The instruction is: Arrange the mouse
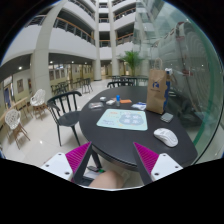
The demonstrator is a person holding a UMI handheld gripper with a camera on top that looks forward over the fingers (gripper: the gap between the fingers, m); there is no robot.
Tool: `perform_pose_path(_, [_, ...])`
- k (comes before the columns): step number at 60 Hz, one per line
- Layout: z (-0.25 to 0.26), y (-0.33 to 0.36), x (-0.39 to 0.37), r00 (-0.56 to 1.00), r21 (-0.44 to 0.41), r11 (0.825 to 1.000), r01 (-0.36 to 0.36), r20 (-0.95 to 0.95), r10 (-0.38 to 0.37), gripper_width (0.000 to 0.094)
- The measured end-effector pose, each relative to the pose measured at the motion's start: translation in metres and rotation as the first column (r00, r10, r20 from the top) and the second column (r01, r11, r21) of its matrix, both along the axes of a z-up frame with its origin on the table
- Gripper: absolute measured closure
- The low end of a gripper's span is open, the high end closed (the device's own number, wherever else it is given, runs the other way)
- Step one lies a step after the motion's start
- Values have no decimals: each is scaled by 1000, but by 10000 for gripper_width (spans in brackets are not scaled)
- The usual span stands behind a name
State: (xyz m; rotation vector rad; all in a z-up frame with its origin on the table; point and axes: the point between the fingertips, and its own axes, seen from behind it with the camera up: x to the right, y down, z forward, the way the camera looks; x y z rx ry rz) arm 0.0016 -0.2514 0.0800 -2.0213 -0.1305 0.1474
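Note:
A white computer mouse (166,137) lies on the dark round table (115,143), ahead and to the right of my fingers. A light mouse mat (122,119) with a printed pattern lies on the table beyond the fingers, left of the mouse. My gripper (112,158) is open and empty, its magenta pads (77,156) spread wide over the table's near edge. The mouse sits beyond the right finger, apart from it.
A brown paper bag (157,90) stands at the table's far side, with small dark items (141,106) next to it. A black chair (66,108) stands left of the table, white chairs (14,121) further left. A person's knee (112,181) shows below the fingers.

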Motion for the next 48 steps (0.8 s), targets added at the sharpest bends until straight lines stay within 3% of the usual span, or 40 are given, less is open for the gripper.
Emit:
perform_pose_path(8, [-13,14,68,987,22,996,81,138,-83,84])
perform_pose_path(16, [-40,40,141,970,13,980,201,138,-201,84])
perform_pose_path(23, [-60,57,184,954,-18,969,248,178,-241,84])
perform_pose_path(27, [-69,77,219,954,-46,968,246,185,-234,83])
perform_pose_path(40, [-92,130,235,981,-110,978,175,108,-163,79])
perform_pose_path(48, [-93,156,252,980,-136,972,192,80,-182,98])
